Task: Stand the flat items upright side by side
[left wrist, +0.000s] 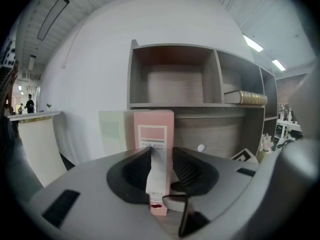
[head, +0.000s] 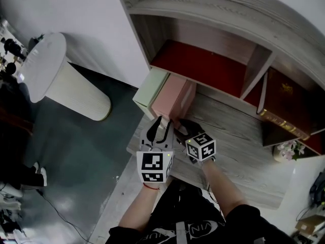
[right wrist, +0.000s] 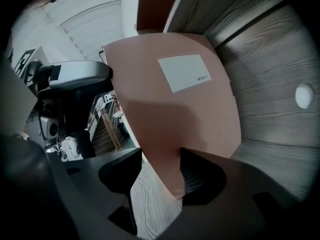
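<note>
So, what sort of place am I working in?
Probably an office-style setup in a big hall: wooden desk with shelf hutch, pink file box, strip lights overhead.

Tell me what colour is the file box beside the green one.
The file box is pink; the left gripper view shows it best.

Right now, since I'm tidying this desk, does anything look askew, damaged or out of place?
Nothing spilled or damaged. The pink cardboard file box and pale green file box stand upright, side by side. Only the dark red book lies flat in the right compartment of the grey wooden shelf.
</note>
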Action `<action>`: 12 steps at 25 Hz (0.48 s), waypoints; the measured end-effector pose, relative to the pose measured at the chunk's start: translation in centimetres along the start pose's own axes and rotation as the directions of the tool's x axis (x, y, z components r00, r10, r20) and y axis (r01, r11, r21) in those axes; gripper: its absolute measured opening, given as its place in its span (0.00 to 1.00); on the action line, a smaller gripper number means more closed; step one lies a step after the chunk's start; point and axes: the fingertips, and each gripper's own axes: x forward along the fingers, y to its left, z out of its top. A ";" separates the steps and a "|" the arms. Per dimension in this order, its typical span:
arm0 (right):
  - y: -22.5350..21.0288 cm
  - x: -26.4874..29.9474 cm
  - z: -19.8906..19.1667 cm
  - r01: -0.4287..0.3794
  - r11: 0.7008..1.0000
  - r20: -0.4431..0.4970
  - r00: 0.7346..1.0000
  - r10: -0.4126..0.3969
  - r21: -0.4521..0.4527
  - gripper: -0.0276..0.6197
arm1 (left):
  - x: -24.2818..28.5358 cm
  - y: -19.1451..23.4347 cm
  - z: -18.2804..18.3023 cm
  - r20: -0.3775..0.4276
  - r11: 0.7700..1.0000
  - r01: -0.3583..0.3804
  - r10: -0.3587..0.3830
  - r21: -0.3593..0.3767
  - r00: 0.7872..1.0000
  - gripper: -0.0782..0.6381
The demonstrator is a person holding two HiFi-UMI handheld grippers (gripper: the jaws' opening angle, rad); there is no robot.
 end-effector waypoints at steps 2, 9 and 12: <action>0.0 0.0 0.0 0.005 1.000 -0.001 1.000 -0.005 0.004 0.42 | 0.0 0.1 -0.1 0.007 1.000 0.011 -0.011 -0.005 1.000 0.30; -0.1 -1.2 -0.5 0.041 0.999 -0.001 0.999 -0.041 0.023 0.38 | -0.1 -0.1 -0.4 0.011 0.999 0.050 -0.050 0.002 0.999 0.30; -0.4 -2.9 -0.5 0.070 0.997 0.014 0.997 -0.071 0.033 0.34 | -0.2 -0.1 -0.4 0.016 0.998 0.069 -0.069 0.000 0.997 0.30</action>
